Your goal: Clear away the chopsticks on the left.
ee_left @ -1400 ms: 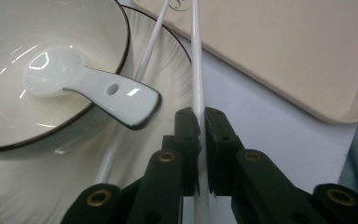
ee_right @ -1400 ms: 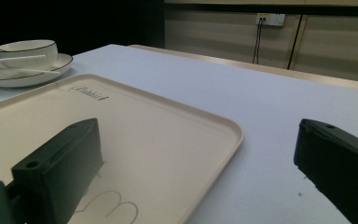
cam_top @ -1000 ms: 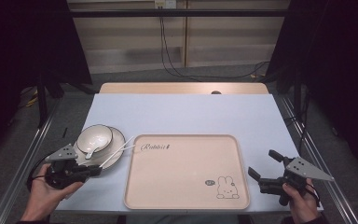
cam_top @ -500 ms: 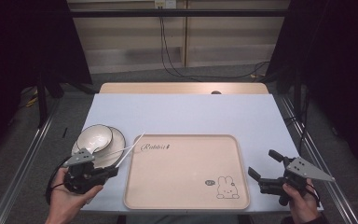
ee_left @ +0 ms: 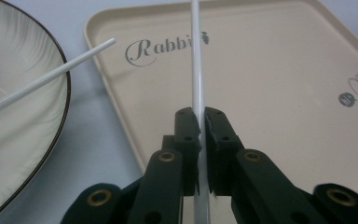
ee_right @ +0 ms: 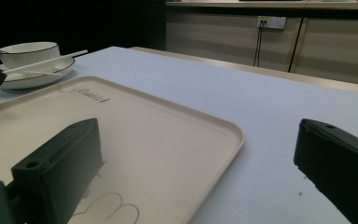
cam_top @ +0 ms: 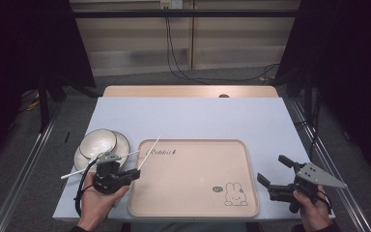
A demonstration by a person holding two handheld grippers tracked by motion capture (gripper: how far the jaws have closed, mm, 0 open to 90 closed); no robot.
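Left tongs (ee_left: pixel 199 128) clenched on one white chopstick (ee_left: pixel 196 70), carried over the near-left corner of the beige tray (cam_top: pixel 193 205), tip pointing toward the "Rabbit" lettering. Second chopstick (cam_top: pixel 84 167) lies across the plate (cam_top: pixel 79 157) and bowl (cam_top: pixel 98 141), just left of the tray. Right tongs (cam_top: pixel 276 175) released, jaws wide, at the tray's right edge on the tabletop (cam_top: pixel 198 116).

Step in hand, as judged: moving chopsticks onto the tray. Next move calls for lowering this one flat inside the rim, then letting go.
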